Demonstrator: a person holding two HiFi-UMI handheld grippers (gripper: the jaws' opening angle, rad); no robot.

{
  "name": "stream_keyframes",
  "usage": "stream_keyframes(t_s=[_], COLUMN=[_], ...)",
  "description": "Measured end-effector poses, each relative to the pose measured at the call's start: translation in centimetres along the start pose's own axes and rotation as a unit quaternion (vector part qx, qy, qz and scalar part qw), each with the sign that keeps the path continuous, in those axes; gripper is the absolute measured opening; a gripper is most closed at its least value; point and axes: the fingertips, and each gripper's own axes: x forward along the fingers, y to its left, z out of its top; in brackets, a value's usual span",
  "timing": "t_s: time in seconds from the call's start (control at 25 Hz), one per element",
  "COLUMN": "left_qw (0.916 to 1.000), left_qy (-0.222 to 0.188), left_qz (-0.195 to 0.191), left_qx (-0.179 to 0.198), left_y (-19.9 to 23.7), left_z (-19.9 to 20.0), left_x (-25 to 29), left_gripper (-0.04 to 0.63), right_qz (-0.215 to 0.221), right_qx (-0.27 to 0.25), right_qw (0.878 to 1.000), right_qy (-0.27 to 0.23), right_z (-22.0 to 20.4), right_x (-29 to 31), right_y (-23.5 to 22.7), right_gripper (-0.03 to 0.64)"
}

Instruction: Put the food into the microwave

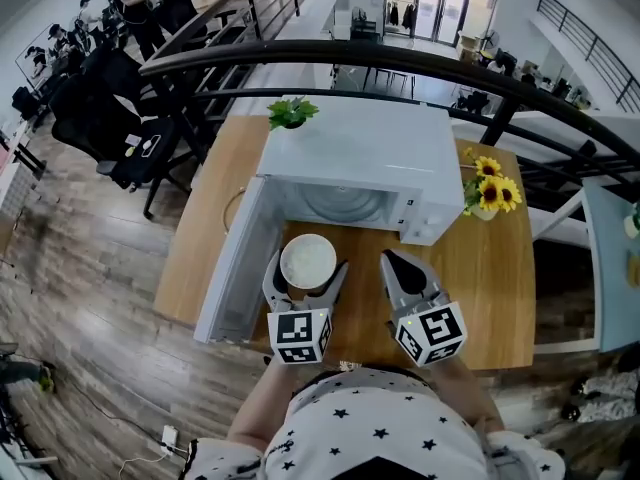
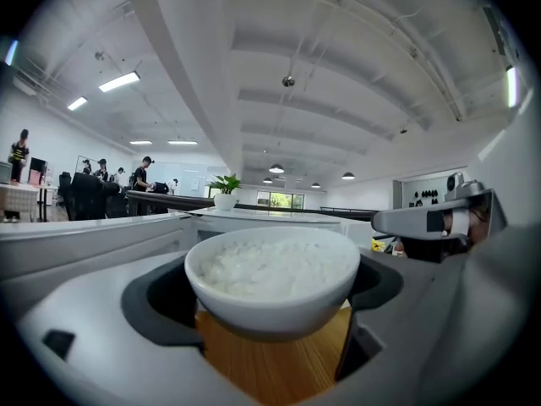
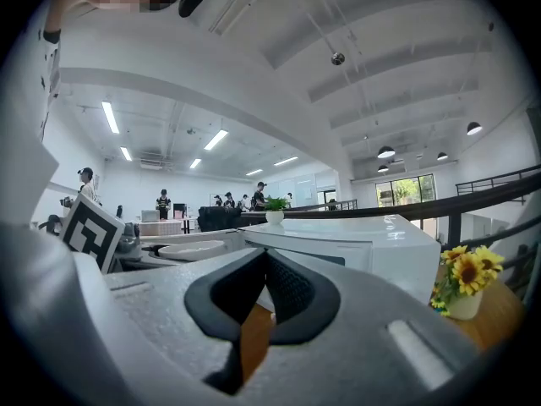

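A white bowl of rice [image 1: 307,261] [image 2: 272,277] is held in my left gripper [image 1: 306,272], whose jaws are shut around the bowl's sides. It hangs just above the wooden table [image 1: 480,298], right in front of the white microwave [image 1: 365,158]. The microwave's door [image 1: 232,268] is swung open to the left, and the glass turntable [image 1: 345,204] shows inside the cavity. My right gripper [image 1: 392,260] [image 3: 264,299] is to the right of the bowl with its jaws shut and nothing in them, pointing at the microwave's front right corner.
A vase of yellow sunflowers [image 1: 490,190] [image 3: 463,282] stands right of the microwave. A small potted plant [image 1: 291,113] sits behind it at the table's far edge. A black railing [image 1: 400,63] runs behind the table. People and office chairs [image 1: 120,78] are at the far left.
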Motion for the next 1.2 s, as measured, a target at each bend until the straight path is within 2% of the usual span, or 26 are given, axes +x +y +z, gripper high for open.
stream_keyframes(t_s=[0.28, 0.64, 1.2], left_qw=[0.9999, 0.9998, 0.9986], left_qy=[-0.003, 0.002, 0.037], left_qz=[0.015, 0.018, -0.009], left_qx=[-0.005, 0.01, 0.035], left_y=[0.5, 0.8, 0.1], left_z=[-0.8, -2.4, -6.4], left_x=[3.6, 7.5, 13.9], left_gripper=[0.494, 0.494, 0.494], right_qz=[0.013, 0.024, -0.002], right_qx=[-0.001, 0.008, 0.027], right_qw=[1.0, 0.999, 0.999], right_qy=[0.009, 0.028, 0.046], right_z=[-0.8, -2.5, -4.4], right_x=[1.5, 1.9, 2.5], right_y=[-2.1, -2.4, -4.5], right_gripper=[0.006, 0.006, 0.006])
